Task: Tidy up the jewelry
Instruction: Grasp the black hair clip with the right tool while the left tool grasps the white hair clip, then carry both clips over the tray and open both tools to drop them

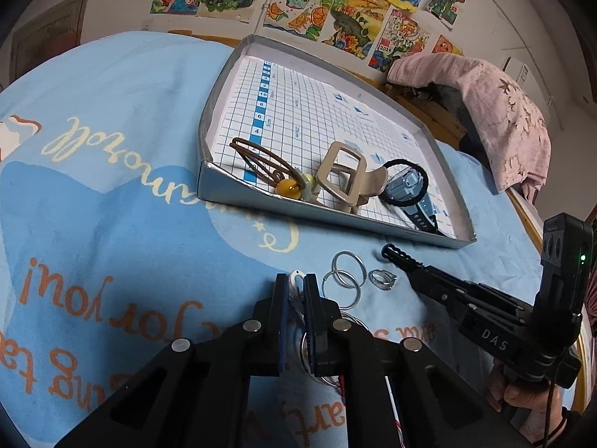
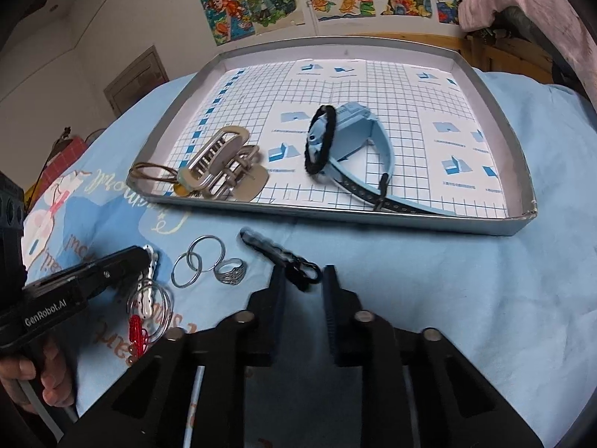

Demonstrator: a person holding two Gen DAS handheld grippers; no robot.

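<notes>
My left gripper (image 1: 296, 288) is shut on a white wavy charm (image 1: 297, 283) with a red tassel; it also shows in the right wrist view (image 2: 147, 295) on the blue cloth. My right gripper (image 2: 302, 285) is open, its jaws on either side of a black clip keychain (image 2: 287, 259) on the cloth. Linked silver key rings (image 2: 196, 259) and a silver ring (image 2: 229, 271) lie between the grippers. The grey tray (image 2: 373, 220) holds a beige hair claw (image 2: 220, 168), a brown hair clip (image 1: 257, 160), a black hair tie (image 2: 320, 145) and a blue watch (image 2: 358, 138).
A blue printed cloth (image 1: 112, 224) covers the surface. A pink cloth (image 1: 496, 119) is draped over furniture at the right. Drawings (image 1: 335, 11) hang on the back wall. A larger thin ring (image 2: 164, 306) lies around the charm.
</notes>
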